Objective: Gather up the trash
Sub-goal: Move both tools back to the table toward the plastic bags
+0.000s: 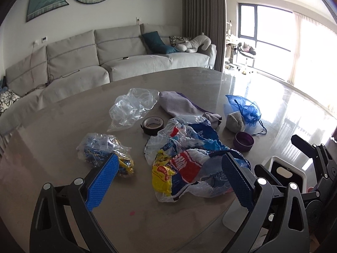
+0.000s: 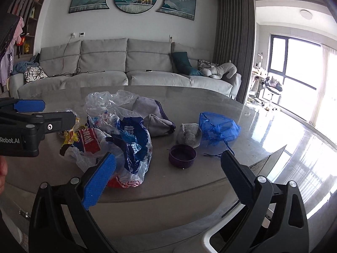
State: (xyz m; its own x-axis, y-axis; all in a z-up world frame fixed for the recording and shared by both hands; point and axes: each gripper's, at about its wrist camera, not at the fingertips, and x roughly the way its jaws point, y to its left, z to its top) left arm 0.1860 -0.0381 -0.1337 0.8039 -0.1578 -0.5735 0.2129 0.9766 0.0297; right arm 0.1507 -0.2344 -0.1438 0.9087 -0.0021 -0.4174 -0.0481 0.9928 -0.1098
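Nearest to us, the left gripper [image 1: 170, 179] hangs over the near part of the round grey table [image 1: 63, 126], its jaws spread wide with nothing between the pads — the blue pads frame the trash without touching it. Our right gripper [image 2: 168, 179] sits just as wide apart and empty, low at the table's near edge.

Just beyond the left gripper lies the largest piece, a crumpled printed plastic bag [image 1: 185, 162] in red, yellow, blue and white. To its left, a little apart, we see a small clear bag of blue and yellow wrappers [image 1: 105, 151]. To the right of the big bag stands a purple round lid [image 2: 182, 155], open side up.

Farther in, a roll of black tape [image 1: 153, 124] rests just beyond the printed bag, with a clear crumpled plastic bag [image 1: 132, 107] beyond that on the left. A grey-purple cloth [image 1: 181, 106] lies mid-table, and to the right a small grey bundle [image 2: 189, 135] touches a blue mesh drawstring pouch [image 2: 219, 131].

Past the table stretches a grey sofa [image 2: 126, 63].
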